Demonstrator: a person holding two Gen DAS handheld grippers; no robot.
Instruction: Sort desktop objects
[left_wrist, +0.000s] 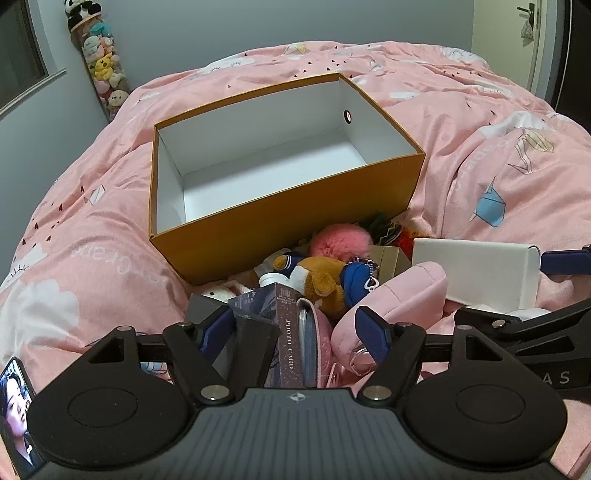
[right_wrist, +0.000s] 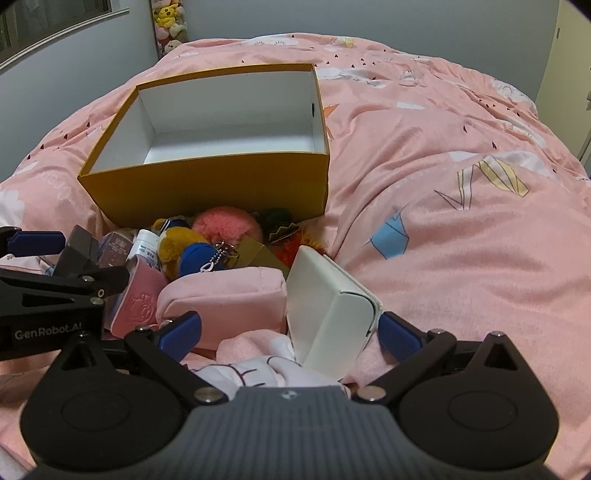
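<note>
Both tongs stand wide open and grip nothing. The left tongs (left_wrist: 295, 325) hover over a dark card box (left_wrist: 275, 325) and a pink booklet (left_wrist: 317, 332), with a pink pouch (left_wrist: 402, 291) by the right pad. The right tongs (right_wrist: 290, 330) straddle a tilted white box (right_wrist: 328, 314), its pads apart from it. The pile lies on the pink bed (right_wrist: 461, 240), just in front of an open yellow box (left_wrist: 258, 229): a brown plush (left_wrist: 321, 277) and a pink pompom (left_wrist: 338, 240) among it.
</note>
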